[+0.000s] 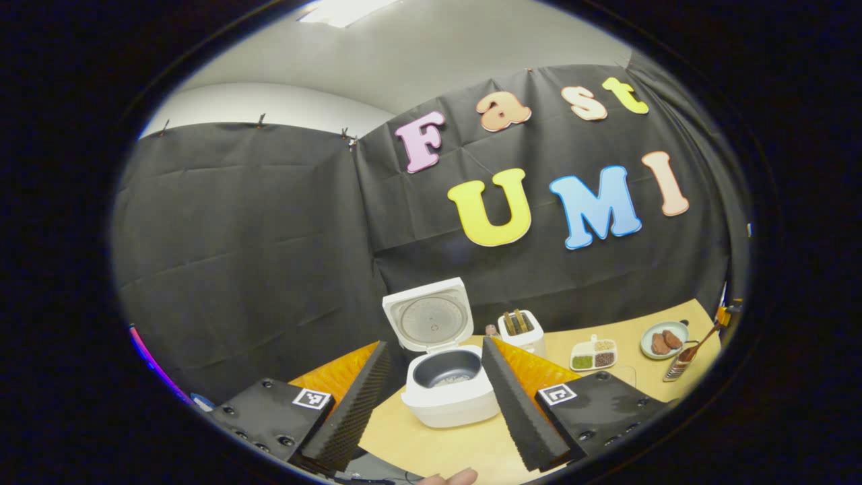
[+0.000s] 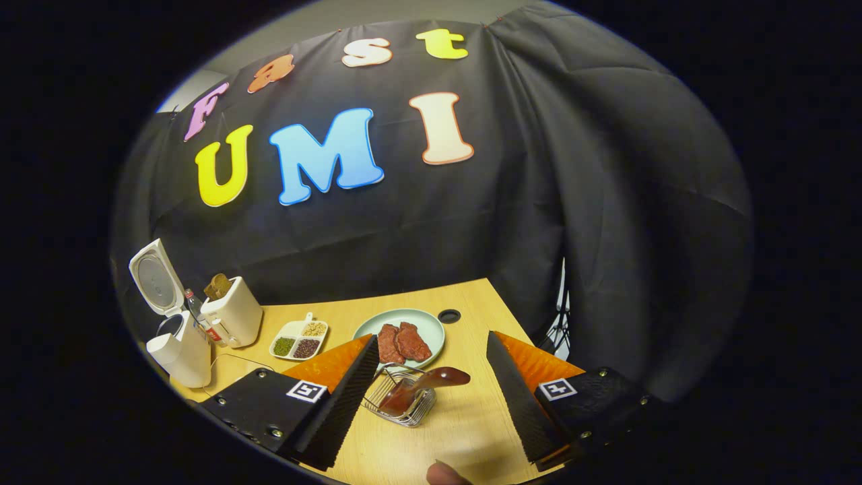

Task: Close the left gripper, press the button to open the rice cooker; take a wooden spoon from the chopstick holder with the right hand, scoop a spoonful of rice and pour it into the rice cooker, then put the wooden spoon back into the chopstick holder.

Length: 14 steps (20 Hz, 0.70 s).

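Rice cooker (image 1: 450, 377): lid stands up, pot exposed for filling.
Wooden spoon (image 2: 421, 387): resting in chopstick holder (image 2: 402, 404).
Right gripper (image 2: 431, 397): jaws wide, empty, flanking the holder.
Left gripper (image 1: 438, 404): jaws wide, empty.

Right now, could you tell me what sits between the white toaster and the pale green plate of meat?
In the right gripper view, a white divided dish of grains sits between the toaster and plate.

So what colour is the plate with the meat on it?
Pale green plate, clearest in the right gripper view.
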Available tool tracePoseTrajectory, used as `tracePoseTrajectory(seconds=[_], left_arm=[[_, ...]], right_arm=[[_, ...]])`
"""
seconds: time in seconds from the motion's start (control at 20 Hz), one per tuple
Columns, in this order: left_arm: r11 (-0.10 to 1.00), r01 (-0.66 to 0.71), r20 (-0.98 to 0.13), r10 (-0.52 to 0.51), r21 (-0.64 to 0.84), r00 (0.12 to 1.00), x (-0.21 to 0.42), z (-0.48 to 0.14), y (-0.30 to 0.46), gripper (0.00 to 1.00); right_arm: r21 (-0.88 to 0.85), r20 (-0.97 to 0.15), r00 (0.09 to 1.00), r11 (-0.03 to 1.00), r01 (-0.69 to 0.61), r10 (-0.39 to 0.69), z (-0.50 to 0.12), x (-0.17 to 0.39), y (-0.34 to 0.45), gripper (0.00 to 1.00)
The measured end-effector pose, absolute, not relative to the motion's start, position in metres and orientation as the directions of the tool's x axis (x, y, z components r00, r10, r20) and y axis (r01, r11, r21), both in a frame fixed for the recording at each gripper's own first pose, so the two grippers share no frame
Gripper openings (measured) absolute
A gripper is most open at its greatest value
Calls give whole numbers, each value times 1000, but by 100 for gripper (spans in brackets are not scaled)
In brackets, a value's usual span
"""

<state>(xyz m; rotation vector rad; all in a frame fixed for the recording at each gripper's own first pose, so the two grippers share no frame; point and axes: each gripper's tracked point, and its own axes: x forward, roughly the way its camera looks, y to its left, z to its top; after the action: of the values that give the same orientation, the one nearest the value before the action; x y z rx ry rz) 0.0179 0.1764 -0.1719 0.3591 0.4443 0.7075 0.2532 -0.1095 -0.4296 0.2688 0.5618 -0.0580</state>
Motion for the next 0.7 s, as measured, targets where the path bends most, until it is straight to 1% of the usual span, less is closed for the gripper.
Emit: tracePoseTrajectory(seconds=[0.05, 0.1, 0.15, 0.2, 0.25, 0.35, 0.4, 0.5, 0.6, 0.65, 0.7], left_arm=[[711, -532, -273, 684, 461, 677, 19, -171, 171, 99], [718, -522, -286, 676, 460, 679, 18, -173, 164, 92], [724, -513, -302, 672, 461, 676, 17, -178, 159, 95], [730, -509, -318, 668, 457, 672, 14, -184, 156, 97], [735, -508, -332, 665, 449, 669, 13, -188, 152, 100], [746, -507, -362, 658, 431, 660, 8, -196, 145, 100], [751, -505, -372, 653, 425, 659, 6, -198, 143, 96], [755, -497, -375, 649, 428, 662, 5, -198, 139, 92], [758, -487, -373, 644, 435, 668, 6, -197, 136, 99], [757, -484, -372, 644, 439, 669, 5, -197, 135, 99], [755, -485, -373, 646, 442, 666, 4, -200, 133, 98]], right_arm=[[244, -547, 837, 960, 137, 19, -440, 255, -109, 98], [254, -558, 829, 956, 145, 22, -452, 257, -108, 96], [262, -568, 823, 953, 153, 24, -461, 259, -107, 95], [286, -580, 813, 947, 147, 48, -470, 261, -100, 95], [311, -590, 805, 938, 155, 63, -478, 263, -95, 91], [362, -602, 793, 918, 159, 100, -490, 268, -84, 85], [383, -607, 786, 909, 162, 115, -495, 269, -79, 84], [416, -611, 779, 894, 164, 141, -504, 275, -71, 84], [408, -627, 772, 887, 217, 100, -510, 281, -75, 59], [424, -629, 771, 875, 232, 100, -509, 285, -75, 33], [452, -626, 771, 860, 238, 116, -507, 287, -71, 33]])
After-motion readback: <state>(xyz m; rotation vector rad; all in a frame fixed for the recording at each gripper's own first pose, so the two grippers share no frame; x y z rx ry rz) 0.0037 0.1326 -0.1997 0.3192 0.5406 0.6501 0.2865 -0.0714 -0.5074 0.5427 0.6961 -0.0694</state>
